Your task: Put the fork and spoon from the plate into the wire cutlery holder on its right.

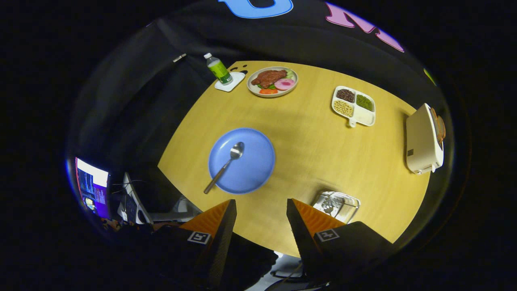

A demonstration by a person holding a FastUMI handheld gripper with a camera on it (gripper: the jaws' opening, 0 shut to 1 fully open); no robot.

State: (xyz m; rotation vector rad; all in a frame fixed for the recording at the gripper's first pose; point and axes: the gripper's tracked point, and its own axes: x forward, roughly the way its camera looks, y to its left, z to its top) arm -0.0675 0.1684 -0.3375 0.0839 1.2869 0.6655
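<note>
Containers: the blue plate (242, 161) sits on the round wooden table (315, 149), just ahead of the left finger. One spoon (224, 167) lies in it, bowl near the plate's middle, handle running out over the near-left rim. No fork can be made out on the plate.

The wire holder (336, 204) stands to the plate's right, at the near table edge, just beside the right finger; its contents cannot be told.

Beyond the plate, a dish (272, 81) carries meat, a pink slice and vegetables. A divided white tray (354, 106) holds dark beans, green grains and pale beans, with one compartment bare. A green-labelled bottle (218, 68) stands on a white coaster (230, 81) to the dish's left. A white toaster (423, 139) with bread in its slot is at the table's far-right edge.

Gripper (260, 218): held high above the near table edge, looking down on it. Jaws stand apart, with nothing between them.
</note>
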